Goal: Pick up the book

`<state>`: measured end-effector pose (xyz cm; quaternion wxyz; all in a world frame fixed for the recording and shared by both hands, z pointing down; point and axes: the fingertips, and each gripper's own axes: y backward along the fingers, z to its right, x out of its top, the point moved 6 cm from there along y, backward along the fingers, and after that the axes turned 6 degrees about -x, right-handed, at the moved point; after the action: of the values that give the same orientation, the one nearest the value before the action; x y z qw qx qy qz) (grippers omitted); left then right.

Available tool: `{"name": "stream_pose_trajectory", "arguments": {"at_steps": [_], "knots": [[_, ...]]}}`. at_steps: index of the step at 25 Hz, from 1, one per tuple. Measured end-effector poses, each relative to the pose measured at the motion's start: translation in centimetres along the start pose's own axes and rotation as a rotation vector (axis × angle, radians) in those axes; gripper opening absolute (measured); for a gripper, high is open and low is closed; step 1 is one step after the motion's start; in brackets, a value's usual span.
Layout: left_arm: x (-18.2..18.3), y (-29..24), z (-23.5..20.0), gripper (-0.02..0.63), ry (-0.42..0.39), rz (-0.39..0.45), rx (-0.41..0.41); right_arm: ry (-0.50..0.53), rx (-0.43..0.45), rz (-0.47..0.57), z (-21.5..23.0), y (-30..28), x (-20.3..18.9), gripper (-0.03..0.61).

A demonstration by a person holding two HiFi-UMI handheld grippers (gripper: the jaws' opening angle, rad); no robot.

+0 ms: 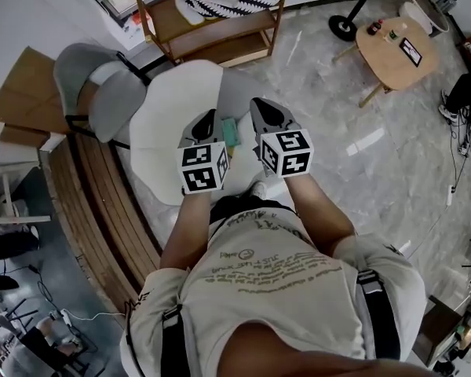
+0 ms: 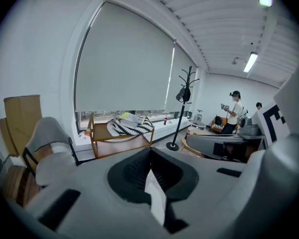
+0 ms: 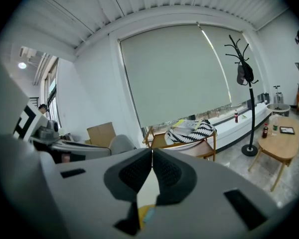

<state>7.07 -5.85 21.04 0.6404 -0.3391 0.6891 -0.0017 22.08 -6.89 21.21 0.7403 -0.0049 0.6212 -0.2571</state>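
Note:
A small teal book (image 1: 230,129) lies on a white rounded surface (image 1: 166,124), seen in the head view in the gap between my two grippers. My left gripper (image 1: 206,121) hovers just left of it and my right gripper (image 1: 267,110) just right, both pointing away from me and slightly down. In the left gripper view the left gripper (image 2: 149,152) has its jaws together with nothing between them. The right gripper (image 3: 152,152) is likewise shut and empty. A yellow and pale blue patch (image 3: 143,216) shows below its jaws; what it is stays unclear.
A grey chair (image 1: 94,85) stands left of the white surface, with a wooden slatted bench (image 1: 102,203) nearer me. Behind is a wooden shelf (image 1: 220,42) holding a striped cloth (image 1: 231,2) and papers. A round wooden side table (image 1: 396,49) and a coat stand base (image 1: 343,27) stand at right.

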Motion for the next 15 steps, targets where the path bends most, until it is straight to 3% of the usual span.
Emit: {"name": "stream_pose_trajectory", "arguments": {"at_steps": [10, 15], "knots": [[-1.5, -2.0, -4.9, 0.014, 0.052, -0.067, 0.031, 0.022, 0.04, -0.101, -1.5, -5.2, -1.5, 0.029], [-5.2, -2.8, -7.0, 0.014, 0.111, -0.124, 0.046, 0.035, 0.052, -0.19, -2.4, -7.7, -4.9, 0.028]]}}
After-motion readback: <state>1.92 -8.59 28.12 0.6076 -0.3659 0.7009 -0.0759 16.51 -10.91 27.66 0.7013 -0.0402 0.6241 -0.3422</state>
